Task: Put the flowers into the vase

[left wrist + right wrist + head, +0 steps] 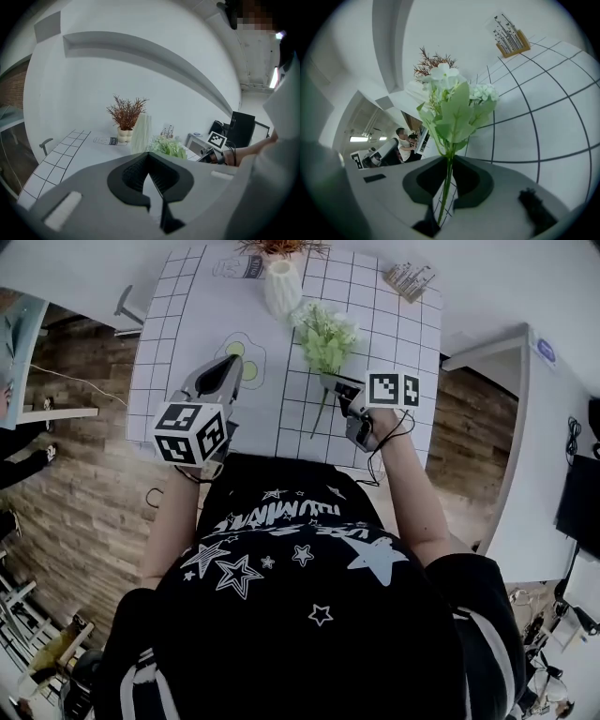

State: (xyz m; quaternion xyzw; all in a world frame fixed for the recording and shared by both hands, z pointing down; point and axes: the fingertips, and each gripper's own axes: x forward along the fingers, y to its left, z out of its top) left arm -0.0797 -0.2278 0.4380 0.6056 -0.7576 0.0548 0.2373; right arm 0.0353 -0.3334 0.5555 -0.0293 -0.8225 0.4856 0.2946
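currently the right gripper (447,182) pinches the green stem of the flowers (454,105), its jaws narrow around it and the blooms standing above them at mid-frame. in the head view the bunch shows at top centre against the gridded table (394,343), just lower right of the white vase (282,287). the left gripper (151,180), at left, has its jaws pressed together with nothing between them.

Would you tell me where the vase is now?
In the head view, the vase stands near the far edge of the table, before the dried plant, beyond the flowers.
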